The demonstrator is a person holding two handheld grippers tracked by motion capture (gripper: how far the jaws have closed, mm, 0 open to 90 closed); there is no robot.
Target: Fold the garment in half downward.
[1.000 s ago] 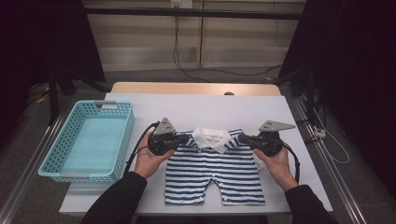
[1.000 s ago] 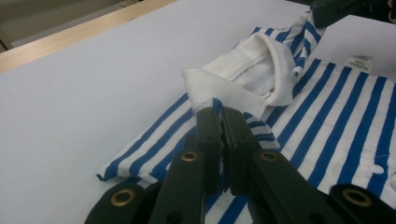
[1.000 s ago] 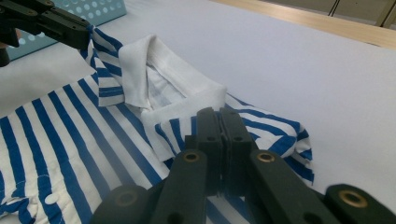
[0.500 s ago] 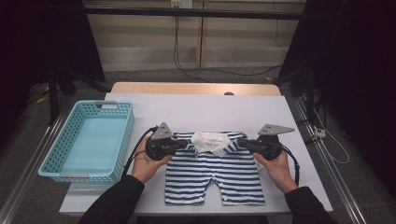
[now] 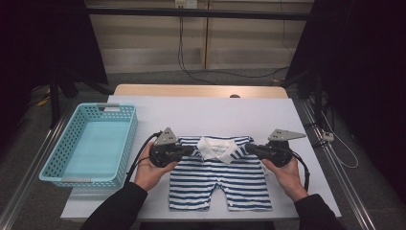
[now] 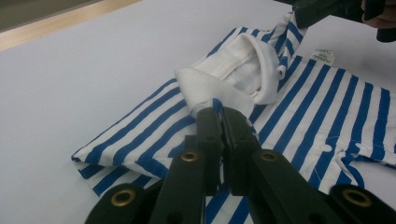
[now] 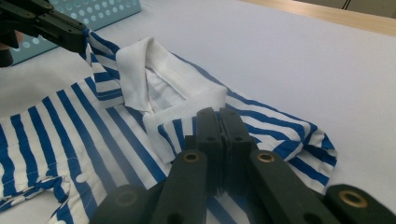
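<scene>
A blue-and-white striped baby garment [image 5: 220,178] with a white collar [image 5: 216,147] lies flat on the white table [image 5: 215,115], its legs toward the person. My left gripper [image 5: 193,150] is shut on the garment's left shoulder beside the collar; the left gripper view has its jaws [image 6: 219,114] pinching striped cloth [image 6: 308,107] at the collar's edge. On the opposite shoulder my right gripper [image 5: 249,147] is shut as well, its jaws [image 7: 218,114] clamped on the fabric [image 7: 60,126]. Each shoulder is raised slightly off the table.
A light blue plastic basket [image 5: 130,136] stands with nothing inside it at the table's left side. Bare white table stretches behind the garment to a wooden strip [image 5: 201,90] at the far edge. Cables trail from both grippers.
</scene>
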